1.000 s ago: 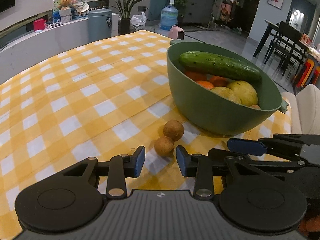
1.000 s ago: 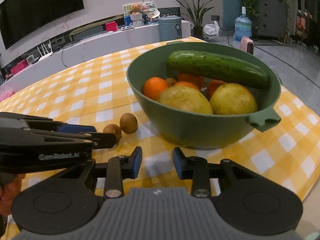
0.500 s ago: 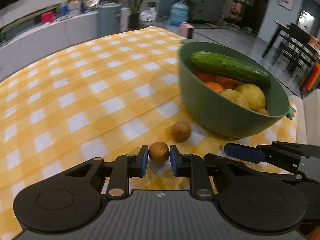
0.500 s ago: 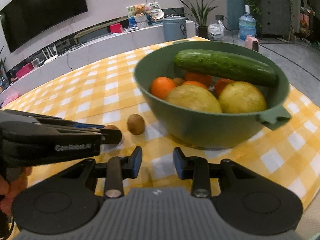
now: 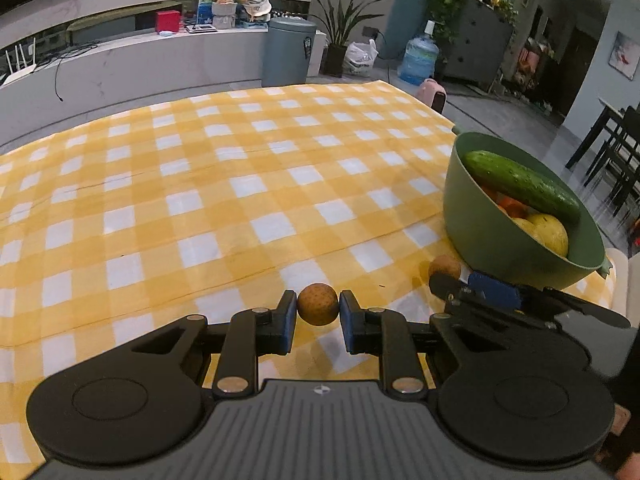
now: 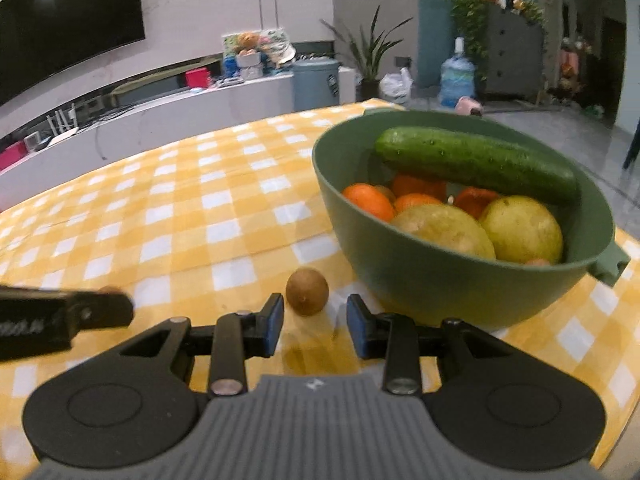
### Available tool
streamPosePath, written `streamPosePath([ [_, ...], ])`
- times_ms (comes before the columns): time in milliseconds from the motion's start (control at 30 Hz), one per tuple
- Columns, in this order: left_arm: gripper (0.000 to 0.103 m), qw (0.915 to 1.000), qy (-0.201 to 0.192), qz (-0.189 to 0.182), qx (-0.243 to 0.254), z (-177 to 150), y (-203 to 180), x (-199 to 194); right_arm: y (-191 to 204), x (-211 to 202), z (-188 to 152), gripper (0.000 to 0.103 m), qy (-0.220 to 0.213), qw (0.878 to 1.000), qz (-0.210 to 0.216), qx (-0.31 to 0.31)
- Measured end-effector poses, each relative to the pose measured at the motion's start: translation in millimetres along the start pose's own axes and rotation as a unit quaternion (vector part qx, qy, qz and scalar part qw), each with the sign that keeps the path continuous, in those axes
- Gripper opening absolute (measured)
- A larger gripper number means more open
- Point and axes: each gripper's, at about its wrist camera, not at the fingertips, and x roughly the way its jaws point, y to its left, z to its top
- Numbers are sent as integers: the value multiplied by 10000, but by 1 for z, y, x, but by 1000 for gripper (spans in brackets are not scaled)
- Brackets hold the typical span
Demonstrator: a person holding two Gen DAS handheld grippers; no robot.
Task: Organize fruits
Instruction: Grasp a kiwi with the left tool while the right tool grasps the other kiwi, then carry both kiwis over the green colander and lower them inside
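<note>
My left gripper (image 5: pixel 318 312) is shut on a small round brown fruit (image 5: pixel 318 304) and holds it above the yellow checked cloth. A second small brown fruit (image 6: pixel 307 291) lies on the cloth beside the green bowl (image 6: pixel 440 280); it also shows in the left wrist view (image 5: pixel 444 267). My right gripper (image 6: pixel 315 320) is open, its fingers just short of that fruit on either side. The bowl (image 5: pixel 480 236) holds a cucumber (image 6: pixel 476 164), oranges (image 6: pixel 370 200) and two yellow-green fruits (image 6: pixel 520 228). The left gripper's tip (image 6: pixel 100 308) shows at the left of the right wrist view.
The table's right edge runs just past the bowl (image 5: pixel 612 276). The checked cloth (image 5: pixel 200 200) stretches left and back. Beyond it are a white counter (image 5: pixel 160 64), a grey bin (image 5: pixel 288 54) and dining chairs (image 5: pixel 616 152).
My left gripper closed on the nearer brown fruit, lifted it and swung left. My right gripper moved forward and left up to the other brown fruit.
</note>
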Motion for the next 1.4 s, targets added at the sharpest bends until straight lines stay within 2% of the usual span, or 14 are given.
streamPosePath([
  [267,25,9996,-110,-203,-146,-1,13,-2,12,10,4,32,-27,9996,-250,-87],
  [467,25,9996,-142,-261,-29,-3,10,-2,15,8,4,22,29,9992,-308,-240],
  [633,25,9992,-186,-362,-53,-4,9,-4,13,5,5,21,118,9993,-237,-279],
  [867,25,9994,-254,-247,30,-3,2,-12,5,-26,17,20,66,9987,250,-445],
  [1000,25,9989,-320,-336,6,3,-10,-23,-12,-50,23,21,82,9955,804,-485],
  [1133,25,9986,-404,-281,191,8,-32,-35,-32,-74,26,21,13,9915,1131,-649],
  [1400,25,9958,-523,-414,629,23,-87,-52,-89,-104,37,20,-65,9895,1374,-453],
])
